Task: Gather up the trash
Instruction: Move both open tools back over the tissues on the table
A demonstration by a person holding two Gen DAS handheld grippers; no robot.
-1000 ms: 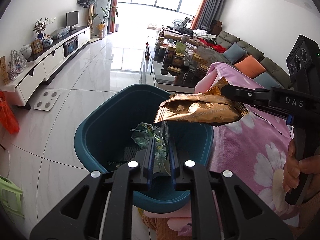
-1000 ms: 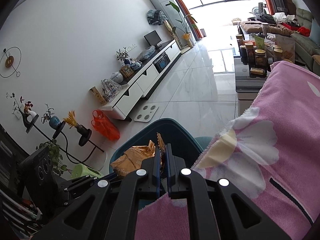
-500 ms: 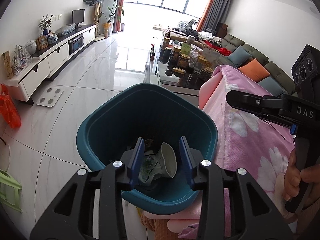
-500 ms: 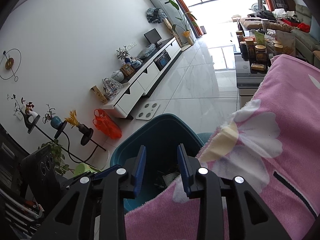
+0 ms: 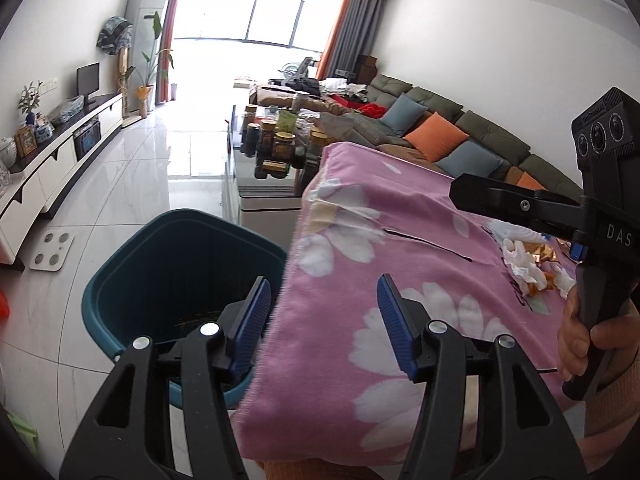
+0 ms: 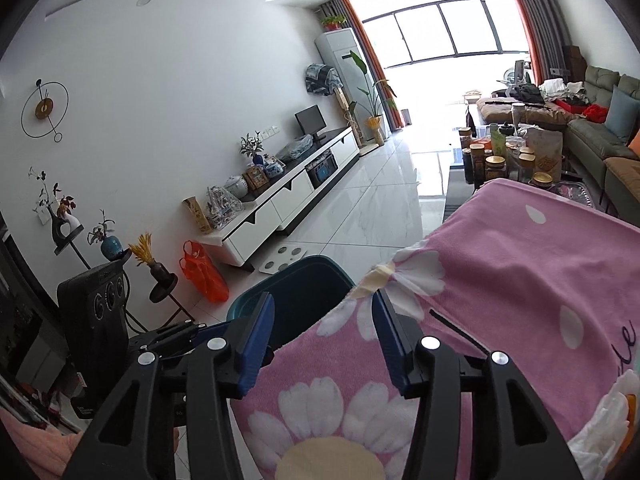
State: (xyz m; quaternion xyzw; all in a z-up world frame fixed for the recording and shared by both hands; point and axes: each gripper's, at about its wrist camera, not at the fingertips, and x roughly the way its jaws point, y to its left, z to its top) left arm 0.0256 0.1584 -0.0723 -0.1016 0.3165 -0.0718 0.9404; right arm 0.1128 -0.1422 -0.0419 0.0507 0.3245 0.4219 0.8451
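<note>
A teal trash bin (image 5: 176,264) stands on the floor beside the table with the pink flowered cloth (image 5: 400,248); it also shows in the right wrist view (image 6: 304,300). My left gripper (image 5: 324,320) is open and empty over the cloth's edge next to the bin. My right gripper (image 6: 324,340) is open and empty above the cloth near the bin. The right gripper's body (image 5: 600,224) shows at right in the left wrist view. Crumpled white tissues and orange scraps (image 5: 532,268) lie on the cloth beyond it; a tissue (image 6: 604,424) shows at the right wrist view's edge.
A glass coffee table with jars (image 5: 276,148) stands behind the pink table. A sofa with cushions (image 5: 440,136) runs along the right. A white TV cabinet (image 5: 52,164) lines the left wall. A scale (image 5: 50,250) lies on the tiled floor.
Both grippers let go of their wrappers into the bin, opened wide, and swung right from above the bin to over the pink cloth.
</note>
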